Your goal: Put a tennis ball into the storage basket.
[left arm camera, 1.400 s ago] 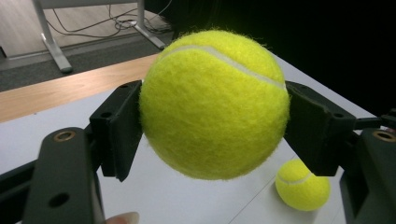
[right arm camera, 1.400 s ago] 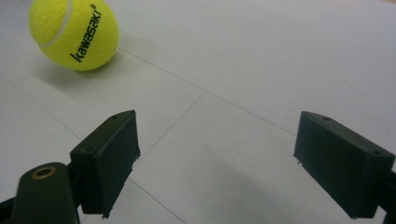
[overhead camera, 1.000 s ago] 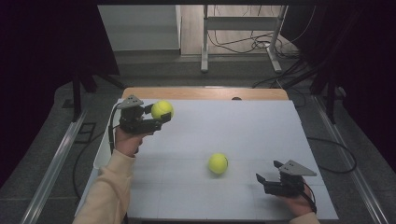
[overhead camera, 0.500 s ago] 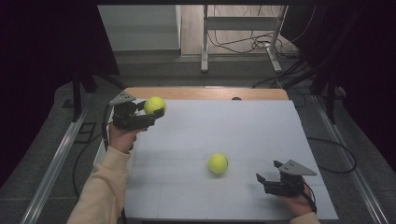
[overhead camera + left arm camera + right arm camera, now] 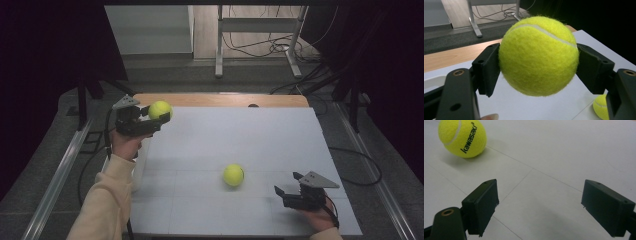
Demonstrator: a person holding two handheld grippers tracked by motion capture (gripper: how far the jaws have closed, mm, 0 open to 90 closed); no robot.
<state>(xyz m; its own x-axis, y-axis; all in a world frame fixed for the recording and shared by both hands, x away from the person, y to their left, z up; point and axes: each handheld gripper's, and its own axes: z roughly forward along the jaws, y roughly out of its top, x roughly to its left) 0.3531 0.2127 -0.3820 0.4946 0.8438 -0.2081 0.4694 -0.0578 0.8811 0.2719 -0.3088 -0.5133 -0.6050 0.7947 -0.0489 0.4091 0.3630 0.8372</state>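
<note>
- The held tennis ball is clamped across its middle by the left hand-held gripper, raised above the table at its far-left corner.
- It is judged light, springy and fuzzy, so easily gripped.
- The right hand-held gripper is held wide open and empty, near the second ball.

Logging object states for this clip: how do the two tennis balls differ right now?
The held ball is clamped between the left gripper's jaws, off the table, at its far left corner. The loose ball rests on the table, apart from the open right gripper. The loose ball shows "kawasaki" print; the held ball shows only its seam. Both are yellow-green and look alike in size.
</note>
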